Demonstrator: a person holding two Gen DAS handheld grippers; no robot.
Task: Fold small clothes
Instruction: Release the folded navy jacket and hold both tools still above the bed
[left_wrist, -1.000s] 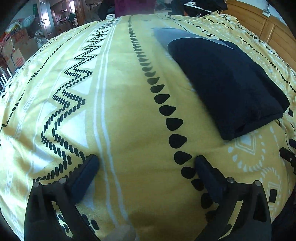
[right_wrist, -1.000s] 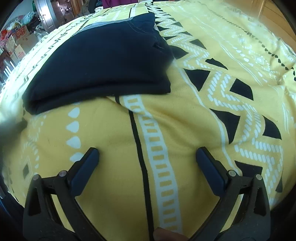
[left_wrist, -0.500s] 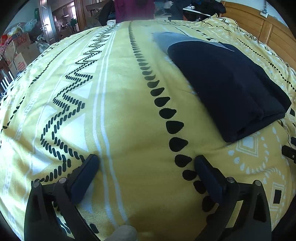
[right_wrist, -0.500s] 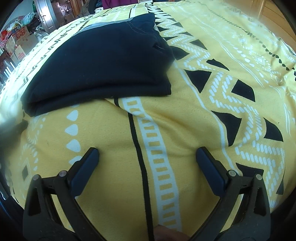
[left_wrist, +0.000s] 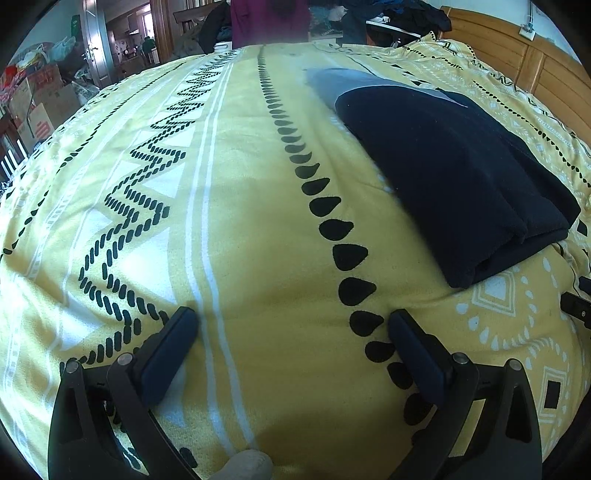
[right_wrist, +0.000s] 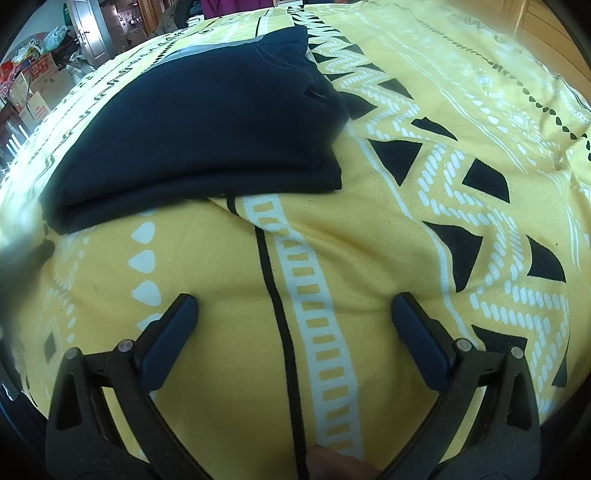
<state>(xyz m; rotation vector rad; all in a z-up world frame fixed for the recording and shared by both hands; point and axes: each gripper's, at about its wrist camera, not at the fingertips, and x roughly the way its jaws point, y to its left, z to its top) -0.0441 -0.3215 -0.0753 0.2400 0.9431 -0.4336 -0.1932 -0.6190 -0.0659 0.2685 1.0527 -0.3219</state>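
Observation:
A dark navy garment (left_wrist: 458, 173) lies folded in a thick rectangle on the yellow patterned bedspread (left_wrist: 240, 206), with a grey piece (left_wrist: 347, 81) showing at its far end. In the left wrist view it sits to the right, beyond my left gripper (left_wrist: 291, 321), which is open over bare bedspread. The right wrist view has the same garment (right_wrist: 199, 136) at the upper left. My right gripper (right_wrist: 293, 306) is open too, below the garment's near edge, holding nothing.
A wooden headboard (left_wrist: 524, 70) runs along the far right of the bed. Cardboard boxes (left_wrist: 40, 107) and a doorway (left_wrist: 122, 48) lie off the left side. Clothes are piled past the far end of the bed (left_wrist: 388, 18). A dark part of the other gripper (left_wrist: 576, 306) shows at the right edge.
The left wrist view has pulled back and tipped up slightly, showing more of the room beyond the bed. The right wrist view barely shifts. The garment has not moved.

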